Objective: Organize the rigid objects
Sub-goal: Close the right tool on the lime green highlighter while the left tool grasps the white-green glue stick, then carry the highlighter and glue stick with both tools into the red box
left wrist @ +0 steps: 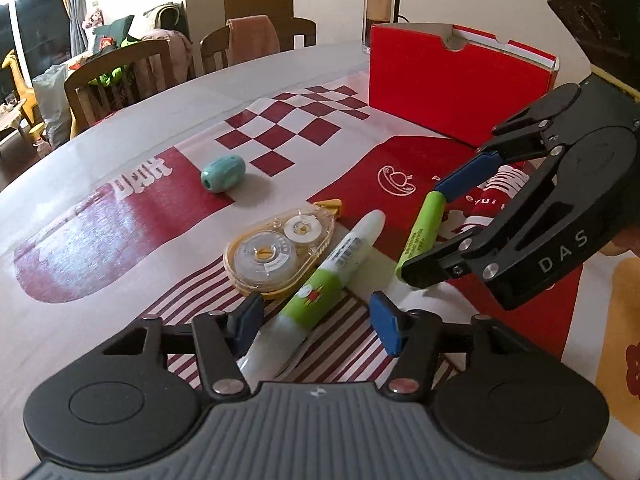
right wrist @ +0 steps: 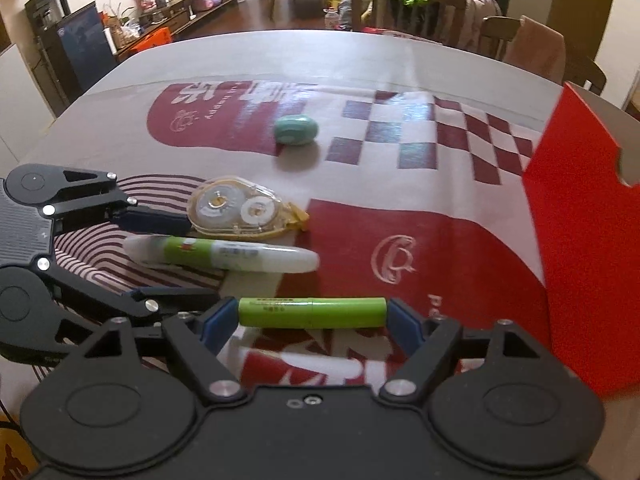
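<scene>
My left gripper (left wrist: 316, 320) is open, its blue pads on either side of a white and green correction pen (left wrist: 320, 288) lying on the table mat. My right gripper (right wrist: 312, 316) spans a green highlighter (right wrist: 312, 312) lengthwise, with a pad at each end; it looks clamped on it, low over the mat. The highlighter also shows in the left wrist view (left wrist: 422, 232). A clear yellow correction tape dispenser (left wrist: 280, 252) lies just left of the pen. A teal egg-shaped sharpener (left wrist: 223, 173) lies farther back. A red open box (left wrist: 456, 88) stands at the back right.
A glass jar (left wrist: 378, 12) and a lamp stem stand behind the box. Wooden chairs (left wrist: 120, 76) line the far edge of the table. The red and white printed mat (left wrist: 280, 128) covers the tabletop.
</scene>
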`<state>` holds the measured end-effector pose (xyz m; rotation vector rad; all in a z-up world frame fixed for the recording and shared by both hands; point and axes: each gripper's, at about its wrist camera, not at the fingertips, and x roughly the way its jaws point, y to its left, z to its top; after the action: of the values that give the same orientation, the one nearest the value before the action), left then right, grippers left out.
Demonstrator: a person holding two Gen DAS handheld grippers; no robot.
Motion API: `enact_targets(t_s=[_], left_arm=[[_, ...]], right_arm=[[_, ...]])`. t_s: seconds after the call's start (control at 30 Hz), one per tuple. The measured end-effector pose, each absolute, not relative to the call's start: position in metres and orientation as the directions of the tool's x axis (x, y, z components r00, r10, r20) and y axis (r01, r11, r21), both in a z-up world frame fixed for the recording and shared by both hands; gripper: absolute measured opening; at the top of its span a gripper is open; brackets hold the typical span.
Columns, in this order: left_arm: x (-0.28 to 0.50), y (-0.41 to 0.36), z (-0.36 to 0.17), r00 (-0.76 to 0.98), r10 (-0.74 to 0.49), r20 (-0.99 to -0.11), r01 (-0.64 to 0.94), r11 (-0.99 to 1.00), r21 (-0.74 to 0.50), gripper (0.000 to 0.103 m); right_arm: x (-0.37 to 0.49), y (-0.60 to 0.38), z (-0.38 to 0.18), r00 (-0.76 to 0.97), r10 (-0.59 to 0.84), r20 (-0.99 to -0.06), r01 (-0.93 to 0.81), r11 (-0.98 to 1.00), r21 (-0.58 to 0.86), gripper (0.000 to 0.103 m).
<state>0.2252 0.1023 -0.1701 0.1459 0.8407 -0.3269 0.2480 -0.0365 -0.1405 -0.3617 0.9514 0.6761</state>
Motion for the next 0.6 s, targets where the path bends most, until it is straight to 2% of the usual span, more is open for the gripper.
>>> enact_targets(t_s=[0.07,0.13,0.2,0.33,0.6], left_arm=[[0.225,0.099,-0.169,0.618,-0.226,-0.753,0.347,0.938,0.003,0.048],[0.225,0.095,-0.168,0.613,-0.228,-0.757,0.358,0.934,0.009,0.032],[0.224,0.088,-0.166,0.612,-0.221,-0.759,0.363,0.932,0.022,0.026],[0.221,0.078,-0.163,0.634,-0.180,-0.752,0.341,0.938,0.063,0.022],[0.212,0.071,-0.138,0.663,-0.192,-0.723,0.272,0.962,-0.006,0.021]], right_arm=[[0.248,-0.040,-0.140,0.403,0.368,-0.838,-0.667,0.745,0.006,0.079],[0.248,-0.043,-0.139,0.408,0.367,-0.836,-0.665,0.747,0.003,0.079],[0.248,-0.046,-0.137,0.413,0.371,-0.832,-0.663,0.749,0.005,0.079],[0.244,-0.052,-0.130,0.429,0.375,-0.821,-0.661,0.751,-0.002,0.079],[0.234,-0.071,-0.098,0.462,0.408,-0.788,-0.670,0.742,-0.008,0.079]])
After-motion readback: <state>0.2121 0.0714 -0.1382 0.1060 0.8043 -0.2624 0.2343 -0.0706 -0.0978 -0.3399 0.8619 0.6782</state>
